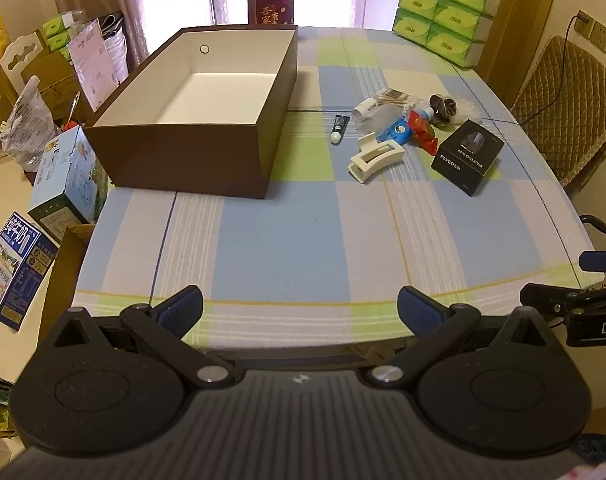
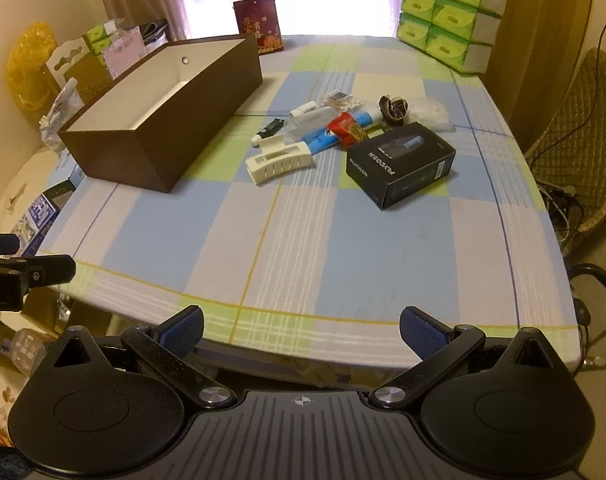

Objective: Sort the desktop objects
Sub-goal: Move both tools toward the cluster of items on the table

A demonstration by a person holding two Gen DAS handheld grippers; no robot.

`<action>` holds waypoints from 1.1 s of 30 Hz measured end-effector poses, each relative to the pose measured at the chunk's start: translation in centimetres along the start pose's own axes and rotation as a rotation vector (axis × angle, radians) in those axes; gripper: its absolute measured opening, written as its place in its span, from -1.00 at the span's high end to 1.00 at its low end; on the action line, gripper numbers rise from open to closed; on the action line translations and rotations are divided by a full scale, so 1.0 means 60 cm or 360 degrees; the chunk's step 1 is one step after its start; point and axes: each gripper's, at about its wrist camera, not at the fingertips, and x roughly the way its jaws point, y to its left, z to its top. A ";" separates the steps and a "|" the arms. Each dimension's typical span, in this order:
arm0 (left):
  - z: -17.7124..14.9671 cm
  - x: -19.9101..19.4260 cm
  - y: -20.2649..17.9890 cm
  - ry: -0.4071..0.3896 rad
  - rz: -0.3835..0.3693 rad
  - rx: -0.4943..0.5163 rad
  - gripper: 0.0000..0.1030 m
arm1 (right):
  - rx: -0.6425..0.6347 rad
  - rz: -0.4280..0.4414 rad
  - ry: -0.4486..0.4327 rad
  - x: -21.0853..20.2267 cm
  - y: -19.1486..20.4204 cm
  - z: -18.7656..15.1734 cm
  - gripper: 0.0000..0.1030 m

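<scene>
A brown box [image 1: 191, 156] [image 2: 115, 148] with a white empty inside stands open on the checked tablecloth, left of centre. To its right lies a pile: a white hair claw [image 1: 377, 157] [image 2: 281, 162], a black FLYCO box [image 1: 467, 156] [image 2: 401, 164], a small black tube [image 1: 339, 126] [image 2: 269, 129], a blue pack [image 1: 393, 133], a red packet [image 1: 423, 133] [image 2: 349, 128], cotton swabs [image 1: 395, 98] and a dark hair tie [image 1: 443, 106] [image 2: 395, 109]. My left gripper [image 1: 301, 310] hangs open at the table's near edge. My right gripper [image 2: 301, 330] is open too, also at the near edge.
Green tissue packs [image 1: 443, 12] [image 2: 449, 12] are stacked at the far right corner. A dark red gift bag [image 1: 271, 6] [image 2: 259, 24] stands behind the box. Cartons and bags crowd the floor to the left [image 1: 63, 176]. A padded chair [image 1: 571, 108] sits at the right.
</scene>
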 end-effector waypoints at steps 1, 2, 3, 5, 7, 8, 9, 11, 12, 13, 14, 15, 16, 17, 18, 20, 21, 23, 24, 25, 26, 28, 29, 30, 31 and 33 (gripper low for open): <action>0.002 0.004 -0.002 0.0004 0.0000 -0.0001 -0.98 | 0.0003 0.0004 0.0003 0.002 -0.004 0.003 -0.97; 0.006 0.008 -0.006 0.0009 -0.0002 -0.0003 -0.98 | 0.0007 0.0007 0.0006 0.004 -0.008 0.006 -0.97; 0.008 0.012 -0.009 0.0012 -0.0004 -0.0003 -0.98 | 0.0011 0.0010 0.0008 0.006 -0.013 0.008 -0.97; 0.014 0.018 -0.015 0.0014 -0.0009 -0.0001 -0.98 | 0.0017 0.0015 0.0010 0.010 -0.021 0.014 -0.97; 0.021 0.023 -0.022 0.0012 -0.0012 0.0003 -0.98 | 0.0017 0.0022 0.0009 0.013 -0.029 0.020 -0.97; 0.024 0.026 -0.024 0.0013 -0.0012 0.0003 -0.98 | 0.0015 0.0026 0.0008 0.015 -0.032 0.024 -0.97; 0.027 0.030 -0.028 0.0013 -0.0012 0.0004 -0.98 | 0.0012 0.0032 0.0006 0.018 -0.037 0.028 -0.97; 0.031 0.033 -0.031 0.0011 -0.0012 0.0003 -0.98 | 0.0009 0.0040 0.0001 0.023 -0.046 0.034 -0.97; 0.031 0.033 -0.031 0.0010 -0.0010 0.0004 -0.98 | 0.0008 0.0044 -0.0003 0.025 -0.051 0.037 -0.97; 0.036 0.038 -0.035 0.0011 -0.0006 0.0005 -0.98 | 0.0006 0.0049 -0.0009 0.026 -0.055 0.041 -0.97; 0.041 0.042 -0.039 0.0012 -0.0002 0.0006 -0.98 | 0.0002 0.0054 -0.0014 0.028 -0.060 0.044 -0.97; 0.048 0.047 -0.042 0.0013 0.0004 0.0006 -0.98 | -0.0002 0.0058 -0.0017 0.030 -0.063 0.047 -0.97; 0.054 0.052 -0.047 0.0014 0.0008 0.0006 -0.98 | -0.0007 0.0065 -0.0019 0.033 -0.068 0.051 -0.97; 0.059 0.057 -0.051 0.0013 0.0008 0.0007 -0.98 | -0.0012 0.0072 -0.0021 0.035 -0.072 0.053 -0.97; 0.066 0.064 -0.055 0.0016 0.0008 0.0008 -0.98 | -0.0016 0.0081 -0.0022 0.039 -0.077 0.057 -0.97; 0.075 0.074 -0.063 0.0025 0.0006 0.0009 -0.98 | -0.0020 0.0099 -0.0029 0.044 -0.088 0.064 -0.97; 0.079 0.080 -0.066 0.0030 0.0004 0.0011 -0.98 | -0.0020 0.0107 -0.0034 0.047 -0.095 0.068 -0.97; 0.086 0.091 -0.074 0.0039 0.0003 0.0012 -0.98 | -0.0016 0.0112 -0.0031 0.054 -0.108 0.074 -0.97; 0.088 0.096 -0.077 0.0043 0.0001 0.0012 -0.98 | -0.0008 0.0113 -0.0024 0.058 -0.116 0.078 -0.97; 0.092 0.102 -0.082 0.0047 0.0000 0.0013 -0.98 | 0.0004 0.0112 -0.0013 0.062 -0.124 0.081 -0.97; 0.097 0.109 -0.087 0.0053 -0.0001 0.0016 -0.98 | 0.0015 0.0112 -0.0003 0.066 -0.132 0.084 -0.97; 0.105 0.120 -0.094 0.0060 -0.0001 0.0018 -0.98 | 0.0036 0.0112 0.0021 0.075 -0.149 0.091 -0.97; 0.110 0.127 -0.098 0.0064 0.0001 0.0019 -0.98 | 0.0042 0.0112 0.0030 0.079 -0.156 0.094 -0.97; 0.114 0.134 -0.102 0.0067 0.0004 0.0022 -0.98 | 0.0047 0.0109 0.0040 0.084 -0.164 0.099 -0.97; 0.118 0.141 -0.106 0.0071 0.0006 0.0026 -0.98 | 0.0050 0.0106 0.0049 0.089 -0.170 0.102 -0.97; 0.128 0.158 -0.114 0.0083 0.0013 0.0038 -0.98 | 0.0053 0.0096 0.0072 0.100 -0.183 0.110 -0.97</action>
